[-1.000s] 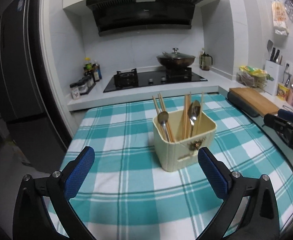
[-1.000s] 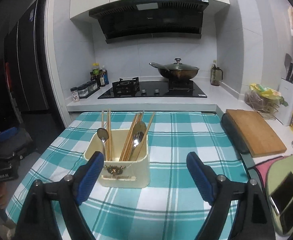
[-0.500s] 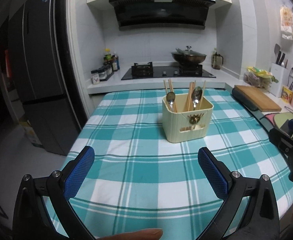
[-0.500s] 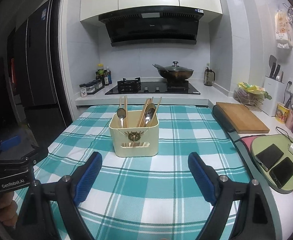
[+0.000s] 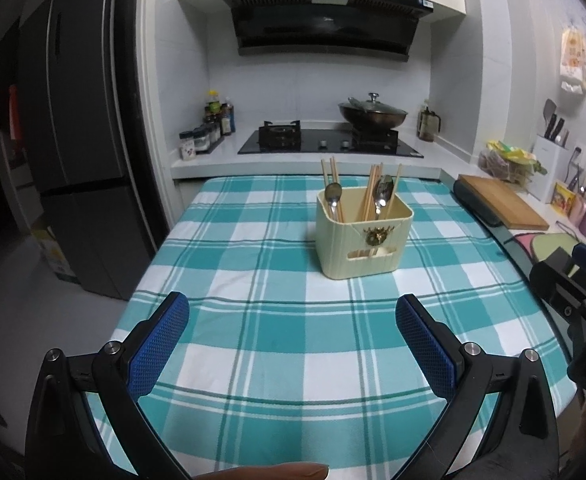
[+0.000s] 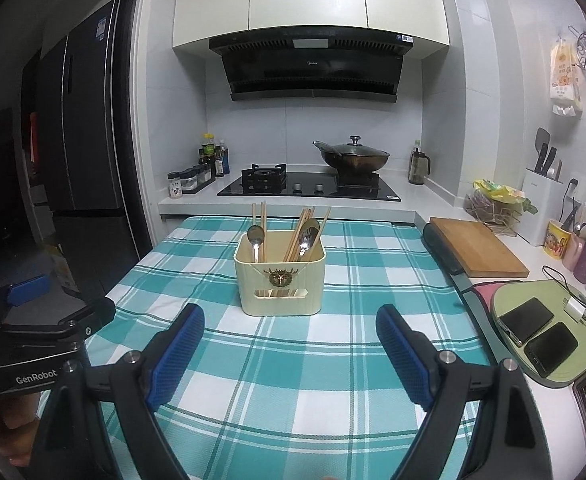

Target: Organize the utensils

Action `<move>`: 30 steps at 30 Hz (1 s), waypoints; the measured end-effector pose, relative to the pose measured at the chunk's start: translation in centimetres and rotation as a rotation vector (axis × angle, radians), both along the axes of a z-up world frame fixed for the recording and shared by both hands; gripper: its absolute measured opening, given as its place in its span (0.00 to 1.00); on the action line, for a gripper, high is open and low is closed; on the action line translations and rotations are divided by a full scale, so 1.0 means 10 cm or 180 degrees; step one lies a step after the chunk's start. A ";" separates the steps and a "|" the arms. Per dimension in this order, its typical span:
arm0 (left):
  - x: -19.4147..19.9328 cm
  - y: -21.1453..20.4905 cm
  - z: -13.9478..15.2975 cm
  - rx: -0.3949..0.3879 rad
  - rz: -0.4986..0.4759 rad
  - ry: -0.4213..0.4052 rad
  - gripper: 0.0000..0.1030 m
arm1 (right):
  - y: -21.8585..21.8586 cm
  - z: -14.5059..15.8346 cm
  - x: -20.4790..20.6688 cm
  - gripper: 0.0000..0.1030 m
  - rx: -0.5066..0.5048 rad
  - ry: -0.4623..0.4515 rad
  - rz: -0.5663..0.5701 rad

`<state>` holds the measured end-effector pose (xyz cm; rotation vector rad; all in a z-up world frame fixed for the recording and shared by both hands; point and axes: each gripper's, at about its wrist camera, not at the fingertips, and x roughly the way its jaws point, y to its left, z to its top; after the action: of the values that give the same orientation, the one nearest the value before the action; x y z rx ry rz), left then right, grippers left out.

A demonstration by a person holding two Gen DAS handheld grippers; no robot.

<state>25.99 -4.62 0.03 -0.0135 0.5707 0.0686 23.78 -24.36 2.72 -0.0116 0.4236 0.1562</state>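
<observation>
A cream utensil holder (image 5: pixel 364 237) (image 6: pixel 280 279) stands upright on the teal checked tablecloth (image 5: pixel 277 328) (image 6: pixel 293 364). Wooden chopsticks (image 5: pixel 369 194) (image 6: pixel 299 232) and two metal spoons (image 5: pixel 383 192) (image 6: pixel 256 236) stick out of it. My left gripper (image 5: pixel 293 340) hangs open well short of the holder, with nothing between its blue pads. My right gripper (image 6: pixel 290 354) is open too, nearer the holder and centred on it, and holds nothing. In the left wrist view, the right gripper's body (image 5: pixel 573 288) shows at the right edge.
A wooden cutting board (image 6: pixel 477 246) lies right of the cloth. Two phones (image 6: pixel 539 332) rest on a green mat at the near right. Behind are a gas hob (image 6: pixel 309 188), a lidded wok (image 6: pixel 353 158) and spice jars (image 6: pixel 191 178). A dark fridge (image 5: pixel 77 160) stands left.
Both grippers have pulled back from the utensil holder, which now looks smaller and farther away. More of the tablecloth and kitchen is in view. The holder itself has not moved.
</observation>
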 end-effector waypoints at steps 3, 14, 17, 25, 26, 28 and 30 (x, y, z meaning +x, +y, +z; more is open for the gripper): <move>0.00 0.00 0.00 0.0006 -0.0002 0.0000 1.00 | 0.02 -0.02 0.00 0.87 -0.0008 0.0023 0.0022; -0.01 0.00 0.00 0.0039 -0.0001 -0.0005 1.00 | 0.02 -0.01 -0.02 0.87 -0.0008 0.0028 0.0043; -0.01 -0.02 0.00 0.0049 -0.0001 -0.0004 1.00 | 0.03 -0.01 -0.03 0.87 -0.0005 0.0033 0.0048; -0.05 -0.02 0.02 0.0081 -0.0008 -0.0037 1.00 | 0.04 0.05 -0.09 0.87 -0.0013 -0.0008 0.0067; -0.06 -0.02 0.02 0.0082 -0.0006 -0.0039 1.00 | 0.04 0.05 -0.09 0.87 -0.0016 -0.0007 0.0072; -0.06 -0.02 0.03 0.0079 -0.0009 -0.0043 1.00 | 0.05 0.05 -0.10 0.87 -0.0022 -0.0004 0.0087; -0.07 -0.01 0.03 0.0077 -0.0007 -0.0050 1.00 | 0.06 0.05 -0.10 0.87 -0.0031 -0.0003 0.0094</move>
<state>25.30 -4.73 0.38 0.0102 0.5542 0.0732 22.73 -23.73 3.24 -0.0276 0.4232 0.1831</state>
